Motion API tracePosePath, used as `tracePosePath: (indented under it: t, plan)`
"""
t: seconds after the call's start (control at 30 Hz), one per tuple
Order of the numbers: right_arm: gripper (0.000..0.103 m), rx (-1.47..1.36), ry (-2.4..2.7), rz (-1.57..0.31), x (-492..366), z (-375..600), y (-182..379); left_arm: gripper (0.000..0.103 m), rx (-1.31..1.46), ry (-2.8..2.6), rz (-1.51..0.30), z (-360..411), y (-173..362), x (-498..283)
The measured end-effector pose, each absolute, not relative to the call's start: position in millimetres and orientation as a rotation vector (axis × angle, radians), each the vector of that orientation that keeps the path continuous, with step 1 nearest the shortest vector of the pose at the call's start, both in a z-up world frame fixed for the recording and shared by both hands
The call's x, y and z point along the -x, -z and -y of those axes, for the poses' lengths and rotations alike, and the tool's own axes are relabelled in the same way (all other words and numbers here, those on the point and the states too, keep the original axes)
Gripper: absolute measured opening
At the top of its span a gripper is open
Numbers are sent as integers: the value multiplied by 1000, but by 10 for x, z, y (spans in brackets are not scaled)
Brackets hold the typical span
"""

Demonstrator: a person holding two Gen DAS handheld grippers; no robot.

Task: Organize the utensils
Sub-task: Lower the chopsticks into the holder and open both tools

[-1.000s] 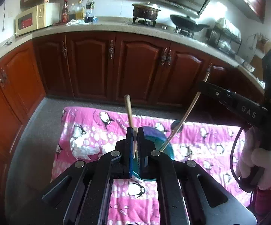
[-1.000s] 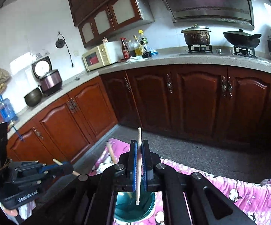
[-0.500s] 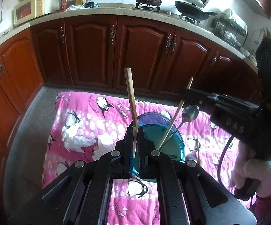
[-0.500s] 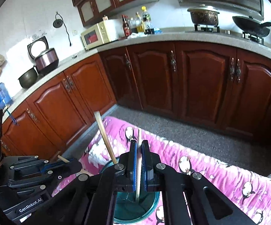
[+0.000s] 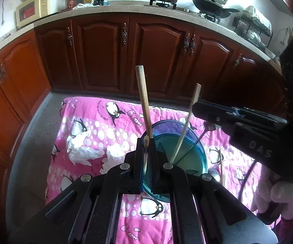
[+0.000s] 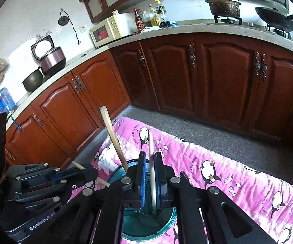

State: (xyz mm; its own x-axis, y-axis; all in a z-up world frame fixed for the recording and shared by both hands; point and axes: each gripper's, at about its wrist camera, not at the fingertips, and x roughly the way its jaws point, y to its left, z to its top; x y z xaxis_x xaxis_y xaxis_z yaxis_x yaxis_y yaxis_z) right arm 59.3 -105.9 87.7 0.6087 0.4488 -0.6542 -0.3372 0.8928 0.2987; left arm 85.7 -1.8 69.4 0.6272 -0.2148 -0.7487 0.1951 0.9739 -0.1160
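A teal cup (image 5: 189,154) stands on the pink penguin cloth (image 5: 97,126); it also shows in the right wrist view (image 6: 146,223). My left gripper (image 5: 146,158) is shut on a short pale stick (image 5: 146,148) just left of the cup. A brown wooden utensil handle (image 5: 144,101) stands in the cup, as does a metal spoon (image 5: 199,138). My right gripper (image 6: 150,181) is shut on a pale chopstick (image 6: 151,162), seen also in the left wrist view (image 5: 186,124), with its lower end inside the cup.
White crumpled paper (image 5: 85,150) lies on the cloth left of the cup. Another spoon and a stick (image 5: 220,166) lie right of the cup. Dark wooden cabinets (image 5: 146,57) ring the floor. The counter holds a microwave (image 6: 107,30), bottles and pots.
Both grippers have tilted and come down toward the cup. The chopstick in the right gripper has sunk deeper into the cup. The brown handle stands more upright in the cup.
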Motion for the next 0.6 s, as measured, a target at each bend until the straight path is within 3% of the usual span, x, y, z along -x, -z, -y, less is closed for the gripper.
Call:
tracePosePath:
  t: [0.1, 0.23, 0.37, 0.6]
  plan:
    - [23, -186, -452, -789, -563, 1119, -905, 9, 17, 224, -863, 21, -690, -845]
    - [23, -201, -452, -784, -474, 1197, -956, 23, 17, 216, -859, 13, -704, -799]
    - [24, -224, -445, -763, -334, 1283, -1016, 44, 12, 210, -843, 14, -739, -731]
    - [29, -275, -440, -742, -78, 1456, -1127, 58, 22, 221, -812, 38, -845, -575]
